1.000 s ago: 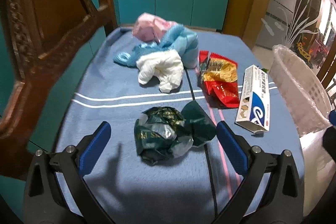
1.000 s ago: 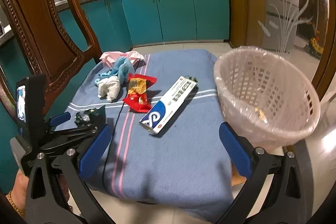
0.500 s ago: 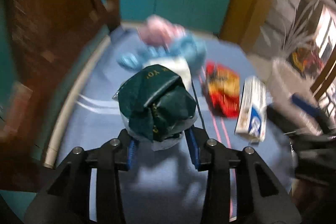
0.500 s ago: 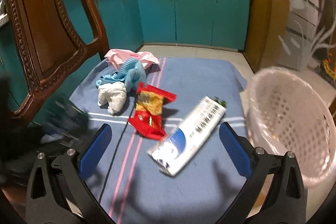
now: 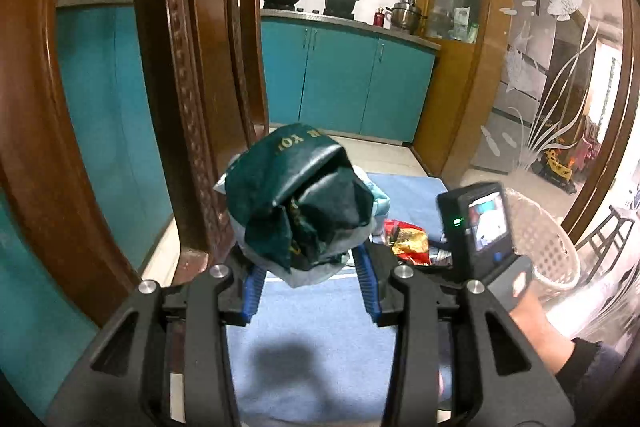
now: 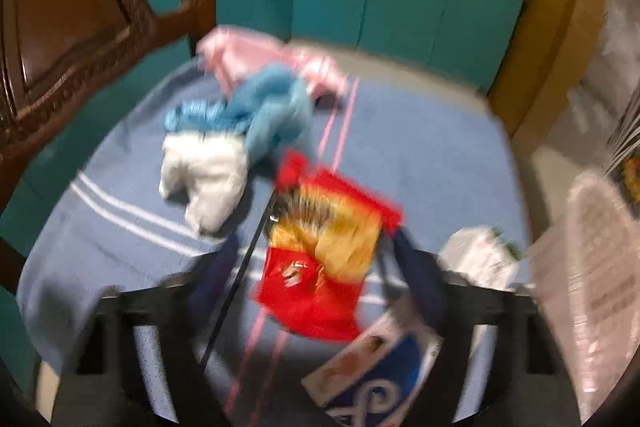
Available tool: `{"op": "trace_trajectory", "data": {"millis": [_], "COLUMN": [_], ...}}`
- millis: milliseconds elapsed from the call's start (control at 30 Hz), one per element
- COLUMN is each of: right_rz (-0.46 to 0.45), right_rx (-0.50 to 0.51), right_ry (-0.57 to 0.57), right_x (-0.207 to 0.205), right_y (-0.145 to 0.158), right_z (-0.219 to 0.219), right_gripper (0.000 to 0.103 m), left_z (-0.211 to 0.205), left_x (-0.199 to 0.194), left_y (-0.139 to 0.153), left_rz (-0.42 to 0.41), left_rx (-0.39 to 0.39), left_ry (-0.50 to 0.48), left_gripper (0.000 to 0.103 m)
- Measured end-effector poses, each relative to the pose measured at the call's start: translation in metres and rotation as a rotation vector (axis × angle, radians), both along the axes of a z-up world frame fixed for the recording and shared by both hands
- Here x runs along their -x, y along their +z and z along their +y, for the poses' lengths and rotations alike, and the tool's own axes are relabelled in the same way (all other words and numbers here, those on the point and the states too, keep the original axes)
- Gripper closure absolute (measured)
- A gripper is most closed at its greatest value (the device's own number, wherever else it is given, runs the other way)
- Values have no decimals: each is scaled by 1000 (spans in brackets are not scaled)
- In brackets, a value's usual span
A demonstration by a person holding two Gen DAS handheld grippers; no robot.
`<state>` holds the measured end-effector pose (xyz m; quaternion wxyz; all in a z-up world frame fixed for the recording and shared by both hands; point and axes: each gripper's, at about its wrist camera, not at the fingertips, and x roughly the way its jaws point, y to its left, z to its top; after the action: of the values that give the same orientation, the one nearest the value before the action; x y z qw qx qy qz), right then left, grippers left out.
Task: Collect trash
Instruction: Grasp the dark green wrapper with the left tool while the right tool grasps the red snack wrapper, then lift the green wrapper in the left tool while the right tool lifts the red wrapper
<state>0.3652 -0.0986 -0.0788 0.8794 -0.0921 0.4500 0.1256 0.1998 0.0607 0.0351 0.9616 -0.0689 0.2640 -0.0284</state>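
Left wrist camera rides high, facing the teal cabinets (image 5: 344, 79); right one tips down close over the blue cloth (image 6: 420, 147); both catch the red snack wrapper (image 6: 324, 259)

Left wrist view, centre: crumpled wrapper (image 5: 298, 203) up btwn left gripper (image 5: 310, 287) jaws, above table (image 5: 320, 355). Snack packet (image 5: 410, 241) behind, right; basket (image 5: 548, 259) far right; chair (image 5: 188, 107) at left.

Left tool (image 5: 310, 285) clamped, right tool (image 6: 320, 291) closing.
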Motion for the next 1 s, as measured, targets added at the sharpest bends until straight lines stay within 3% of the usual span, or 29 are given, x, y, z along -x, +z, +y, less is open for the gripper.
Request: {"op": "trace_trajectory", "data": {"millis": [133,300,433,633,1000], "right_rz": [-59,-203,-321,-298,-275], "right_rx": [-78,-261,-303,-299,-248], "right_ry": [5,-26,-64,-110,-48], "right_x": [22,82,131,160,163], "right_y": [30,104,135,118,106], "right_z": [-13,-56,-84,-94,-76], "right_gripper": [82,82,82,82,82], "left_z": [1,2,-2,-19,-33], "left_x": [-1,-8,-12,-14,-18], "left_y": [-2,-5,-8,-17,-31], "left_rz": [14,30,41,66,103], "left_rx": [-2,10,12,2,-21], "left_ry": [-8,-24,-41,-70,-67], "left_gripper": [62,62,62,61,61]}}
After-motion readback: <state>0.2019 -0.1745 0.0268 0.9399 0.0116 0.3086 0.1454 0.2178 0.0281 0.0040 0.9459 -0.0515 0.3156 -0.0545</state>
